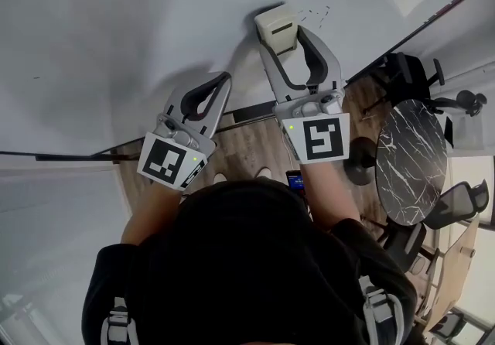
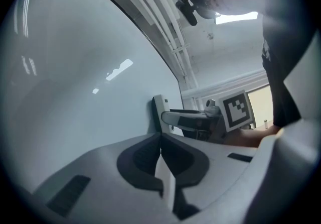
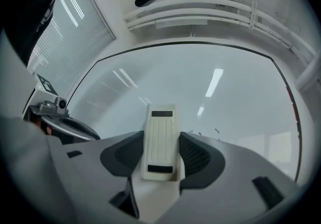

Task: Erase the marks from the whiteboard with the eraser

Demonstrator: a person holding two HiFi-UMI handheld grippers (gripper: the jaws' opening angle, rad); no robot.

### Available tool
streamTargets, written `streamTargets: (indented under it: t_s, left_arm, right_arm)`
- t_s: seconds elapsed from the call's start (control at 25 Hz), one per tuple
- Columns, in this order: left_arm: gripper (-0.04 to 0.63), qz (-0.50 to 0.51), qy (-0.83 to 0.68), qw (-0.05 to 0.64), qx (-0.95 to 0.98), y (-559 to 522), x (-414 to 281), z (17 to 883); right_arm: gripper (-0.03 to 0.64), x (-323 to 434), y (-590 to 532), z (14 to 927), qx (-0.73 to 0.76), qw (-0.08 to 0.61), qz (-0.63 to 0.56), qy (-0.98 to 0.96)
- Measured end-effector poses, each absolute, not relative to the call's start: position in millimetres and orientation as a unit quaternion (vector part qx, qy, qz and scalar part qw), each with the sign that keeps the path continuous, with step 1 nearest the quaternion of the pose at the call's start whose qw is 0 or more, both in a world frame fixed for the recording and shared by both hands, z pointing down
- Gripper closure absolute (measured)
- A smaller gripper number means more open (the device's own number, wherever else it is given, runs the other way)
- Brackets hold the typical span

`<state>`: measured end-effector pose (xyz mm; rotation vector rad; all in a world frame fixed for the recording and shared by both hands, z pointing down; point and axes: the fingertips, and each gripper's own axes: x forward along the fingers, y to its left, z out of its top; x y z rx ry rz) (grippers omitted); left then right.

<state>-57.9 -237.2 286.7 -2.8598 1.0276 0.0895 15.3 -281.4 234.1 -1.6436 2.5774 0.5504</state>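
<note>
The eraser (image 1: 278,29) turns its wiping face to the whiteboard (image 1: 116,26), so that face is hidden. The marks (image 1: 313,14) at the eraser's 2 o'clock are too small to read. The person's head (image 1: 255,258) covers most of a small blue thing (image 1: 295,179) at its 12 o'clock; what it is cannot be told. The whiteboard runs off the top and left edges.

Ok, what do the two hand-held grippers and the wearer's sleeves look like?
Both the left hand-held gripper and right hand-held gripper are light grey with dark inner pads, each carrying a black-and-white marker cube with a small green light. Sleeves are black.
</note>
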Motion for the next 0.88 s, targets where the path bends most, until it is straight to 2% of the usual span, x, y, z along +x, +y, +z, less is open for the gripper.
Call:
streamTargets:
  t_s: [0.32,0.88]
  left_arm:
    - [0.589,0.028,0.35,0.053,-0.935,-243.1,-49.4,284.6]
    - [0.589,0.026,0.336,0.051,-0.94,-244.0,-21.3,289.6]
  right_arm:
    - [0.393,23.9,-281.8,233.2,-0.534,0.02,0.191,0.823]
    - [0.394,130.7,-302.0,243.2,-0.605,0.033,0.153,0.781]
